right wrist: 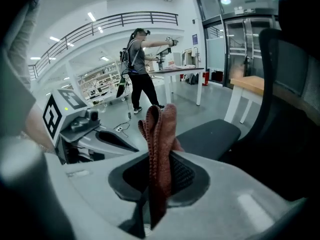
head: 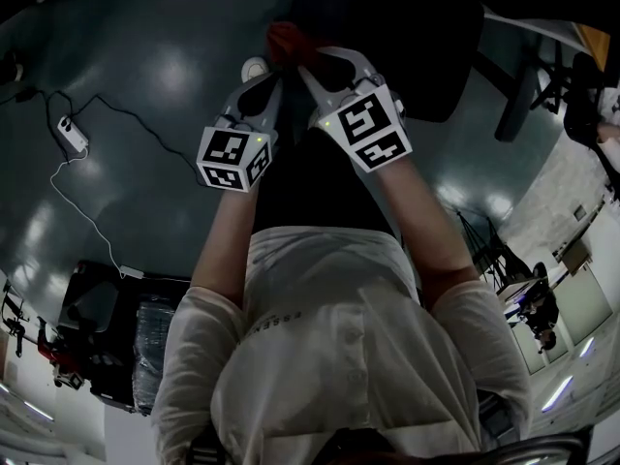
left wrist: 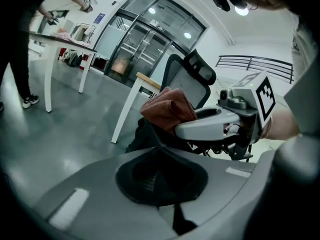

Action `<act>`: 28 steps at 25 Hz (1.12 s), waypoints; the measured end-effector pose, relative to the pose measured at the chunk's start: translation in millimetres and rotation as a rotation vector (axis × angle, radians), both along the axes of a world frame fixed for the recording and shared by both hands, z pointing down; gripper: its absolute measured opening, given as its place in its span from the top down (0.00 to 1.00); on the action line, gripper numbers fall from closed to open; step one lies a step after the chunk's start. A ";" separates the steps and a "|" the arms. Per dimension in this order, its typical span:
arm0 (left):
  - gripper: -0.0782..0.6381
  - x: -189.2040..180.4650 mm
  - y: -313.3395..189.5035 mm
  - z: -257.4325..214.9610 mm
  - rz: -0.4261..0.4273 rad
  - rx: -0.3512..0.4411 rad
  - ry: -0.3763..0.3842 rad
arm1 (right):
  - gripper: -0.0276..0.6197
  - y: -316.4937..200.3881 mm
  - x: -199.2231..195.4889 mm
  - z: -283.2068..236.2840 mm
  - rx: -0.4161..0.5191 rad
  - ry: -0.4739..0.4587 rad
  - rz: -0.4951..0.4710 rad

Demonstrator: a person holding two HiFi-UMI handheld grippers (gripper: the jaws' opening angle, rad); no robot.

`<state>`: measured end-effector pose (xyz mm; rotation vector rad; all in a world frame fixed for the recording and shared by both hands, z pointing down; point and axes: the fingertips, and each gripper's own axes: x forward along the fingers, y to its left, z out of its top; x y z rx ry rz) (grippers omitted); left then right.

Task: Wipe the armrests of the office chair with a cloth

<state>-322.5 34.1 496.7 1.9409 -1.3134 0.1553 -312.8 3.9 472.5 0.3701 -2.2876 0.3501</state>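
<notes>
A red cloth [right wrist: 159, 134] hangs folded between the jaws of my right gripper [right wrist: 159, 176], which is shut on it. In the head view the cloth [head: 284, 42] shows just past both grippers, in front of the black office chair [head: 397, 37]. My left gripper [left wrist: 159, 171] is level with the right gripper [head: 308, 61] and to its left; its jaws are together with nothing between them. The chair's mesh back and headrest [left wrist: 197, 76] stand behind the cloth [left wrist: 167, 109]. Its seat [right wrist: 210, 134] and back [right wrist: 290, 84] lie to the right of the cloth.
A power strip with a white cable [head: 73, 134] lies on the grey floor at left. White tables [left wrist: 60, 39] and a wood-topped table [left wrist: 145, 81] stand behind the chair. A person [right wrist: 137, 64] works at a far table. A black cart [head: 97, 323] stands behind me.
</notes>
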 end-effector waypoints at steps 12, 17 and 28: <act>0.87 8.4 13.5 -6.8 -0.010 0.006 -0.021 | 0.88 58.7 33.7 -15.1 -0.184 -0.083 0.023; 0.87 -2.7 8.8 -9.3 -0.031 0.005 -0.036 | 0.88 -28.8 80.1 -23.1 -0.013 -0.071 0.221; 0.87 -16.7 -21.5 -2.5 0.029 -0.013 -0.036 | 0.88 -155.0 88.2 34.0 0.046 0.071 0.372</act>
